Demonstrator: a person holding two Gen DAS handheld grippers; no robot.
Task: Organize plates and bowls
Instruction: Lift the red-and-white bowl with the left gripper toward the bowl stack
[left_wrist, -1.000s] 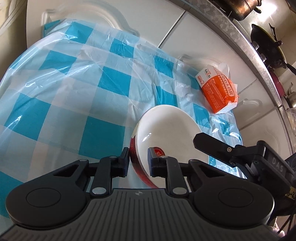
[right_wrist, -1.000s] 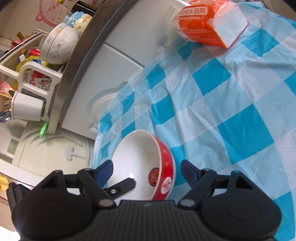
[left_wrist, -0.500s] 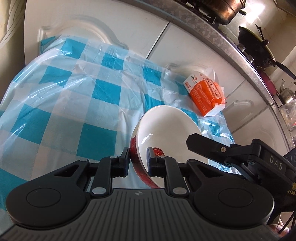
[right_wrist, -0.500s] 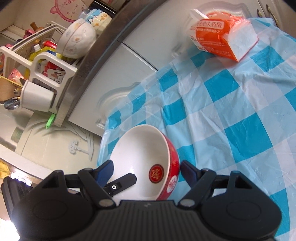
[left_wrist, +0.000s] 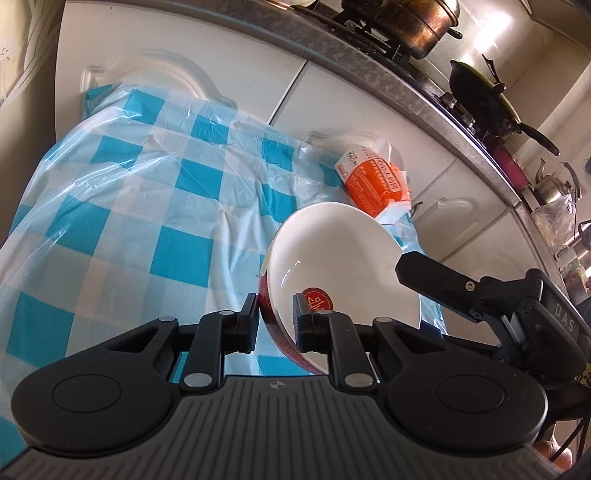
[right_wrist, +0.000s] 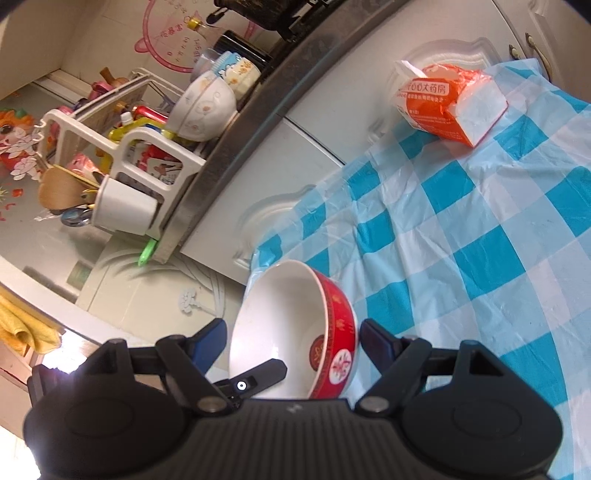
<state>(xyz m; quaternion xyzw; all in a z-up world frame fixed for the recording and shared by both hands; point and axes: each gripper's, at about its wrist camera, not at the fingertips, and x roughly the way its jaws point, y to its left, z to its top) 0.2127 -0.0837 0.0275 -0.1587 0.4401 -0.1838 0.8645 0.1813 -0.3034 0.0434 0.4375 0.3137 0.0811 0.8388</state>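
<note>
We have the left gripper (left_wrist: 275, 325) clamped on the near rim of the red bowl (left_wrist: 340, 258), tilted above the checked cloth (left_wrist: 147, 206); right gripper (right_wrist: 291, 343) spread wide around it, so keep the pinch firm, level it gently.

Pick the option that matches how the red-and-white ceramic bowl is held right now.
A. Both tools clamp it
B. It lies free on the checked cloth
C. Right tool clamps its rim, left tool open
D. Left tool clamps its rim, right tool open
D: the left tool pinches the rim of the red-and-white ceramic bowl, while the right tool stands open around it.
</note>
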